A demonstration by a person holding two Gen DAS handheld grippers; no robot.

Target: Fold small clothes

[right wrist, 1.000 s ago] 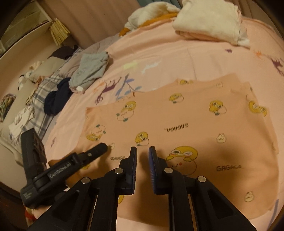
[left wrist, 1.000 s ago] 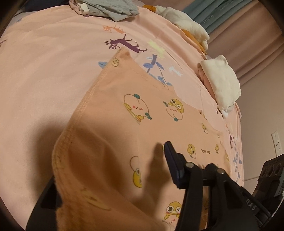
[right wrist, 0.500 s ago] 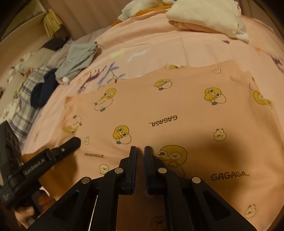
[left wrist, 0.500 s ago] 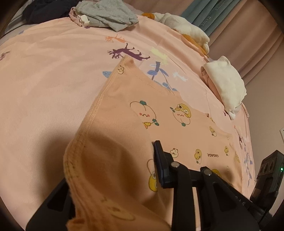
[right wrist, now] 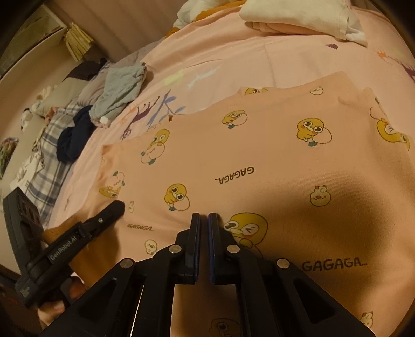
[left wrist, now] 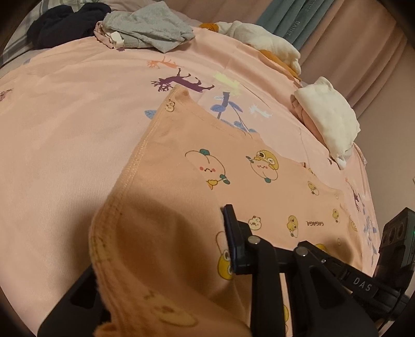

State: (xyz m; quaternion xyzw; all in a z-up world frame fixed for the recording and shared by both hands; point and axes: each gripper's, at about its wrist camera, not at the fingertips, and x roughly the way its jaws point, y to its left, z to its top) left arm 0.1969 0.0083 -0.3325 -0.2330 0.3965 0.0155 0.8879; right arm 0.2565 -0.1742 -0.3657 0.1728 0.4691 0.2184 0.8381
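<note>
Because the bedsheet gives a broad flat surface, the peach duck-print garment lies spread on it, clear of the folded white pile beyond. The left gripper has just been closing and pinches the garment's near hem, lifting it to fold; the right gripper, jaws closed, appears to nip fabric at the garment's near edge.

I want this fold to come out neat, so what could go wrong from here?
1. The left gripper has only the shirt's hem bunched over one finger; it could slip out on lifting.
2. The right gripper looks shut, but whether its fingers caught any cloth is unclear; if not, only one corner rises and the fold skews.
</note>
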